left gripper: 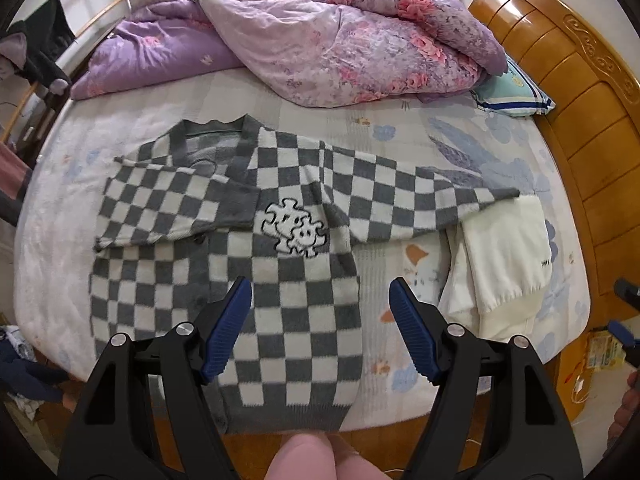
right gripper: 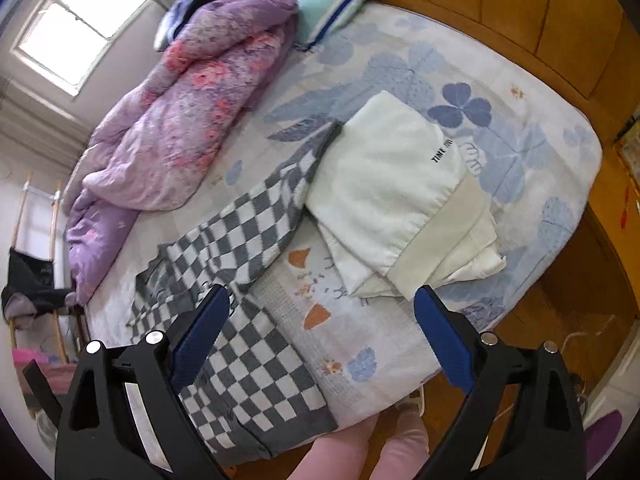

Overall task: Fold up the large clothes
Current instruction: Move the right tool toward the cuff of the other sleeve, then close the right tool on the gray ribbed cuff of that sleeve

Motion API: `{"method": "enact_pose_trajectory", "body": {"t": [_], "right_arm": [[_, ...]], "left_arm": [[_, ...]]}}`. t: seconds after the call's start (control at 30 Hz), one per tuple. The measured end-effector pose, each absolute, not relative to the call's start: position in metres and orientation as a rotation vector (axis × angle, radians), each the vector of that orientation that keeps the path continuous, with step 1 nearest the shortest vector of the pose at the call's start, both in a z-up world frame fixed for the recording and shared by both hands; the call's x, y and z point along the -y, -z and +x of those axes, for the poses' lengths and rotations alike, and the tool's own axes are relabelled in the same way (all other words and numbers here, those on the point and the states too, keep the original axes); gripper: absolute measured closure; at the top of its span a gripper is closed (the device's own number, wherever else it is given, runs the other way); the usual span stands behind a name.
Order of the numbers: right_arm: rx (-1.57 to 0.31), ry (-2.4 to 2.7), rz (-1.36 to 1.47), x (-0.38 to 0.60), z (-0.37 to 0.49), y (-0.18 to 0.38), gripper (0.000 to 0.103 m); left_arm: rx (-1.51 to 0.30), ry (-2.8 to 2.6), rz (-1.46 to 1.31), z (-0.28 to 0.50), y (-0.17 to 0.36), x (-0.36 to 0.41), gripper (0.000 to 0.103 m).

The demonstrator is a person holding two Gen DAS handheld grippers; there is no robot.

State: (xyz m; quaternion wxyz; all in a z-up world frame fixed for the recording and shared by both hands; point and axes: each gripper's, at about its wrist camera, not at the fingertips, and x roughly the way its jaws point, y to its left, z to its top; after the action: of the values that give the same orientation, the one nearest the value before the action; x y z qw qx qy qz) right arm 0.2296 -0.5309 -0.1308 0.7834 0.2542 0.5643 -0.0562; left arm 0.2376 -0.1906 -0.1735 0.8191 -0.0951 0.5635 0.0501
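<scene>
A grey-and-white checkered cardigan (left gripper: 256, 264) lies flat on the bed, its hem at the near edge. One sleeve is folded across the chest; the other sleeve (left gripper: 420, 196) stretches right to a folded white garment (left gripper: 508, 256). My left gripper (left gripper: 320, 300) hovers open above the cardigan's lower right part, nothing between its blue pads. In the right wrist view the cardigan (right gripper: 256, 364) runs under the left finger, and the white garment (right gripper: 396, 200) lies beyond. My right gripper (right gripper: 322, 310) hangs open over bare sheet between them, holding nothing.
A crumpled purple floral duvet (left gripper: 320, 40) fills the bed's far side, beside a striped pillow (left gripper: 516, 92). A carved wooden headboard (left gripper: 580, 100) curves along the right. The person's pink-trousered legs (right gripper: 360, 448) stand at the near bed edge over wooden floor.
</scene>
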Motion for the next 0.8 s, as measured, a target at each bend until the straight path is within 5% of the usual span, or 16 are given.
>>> {"method": "enact_pose_trajectory", "body": {"t": [0.4,0.8], "right_arm": [[-1.343,0.167,0.689,0.532,0.318,0.197,0.013],[-1.490,0.181,0.899,0.588,0.449,0.318,0.013]], "left_arm": [[-1.281,0.003,-0.248,0.326,0.236,0.166,0.032],[-1.367,-0.167,-0.433,0.374,0.305,0.140,0.048]]}}
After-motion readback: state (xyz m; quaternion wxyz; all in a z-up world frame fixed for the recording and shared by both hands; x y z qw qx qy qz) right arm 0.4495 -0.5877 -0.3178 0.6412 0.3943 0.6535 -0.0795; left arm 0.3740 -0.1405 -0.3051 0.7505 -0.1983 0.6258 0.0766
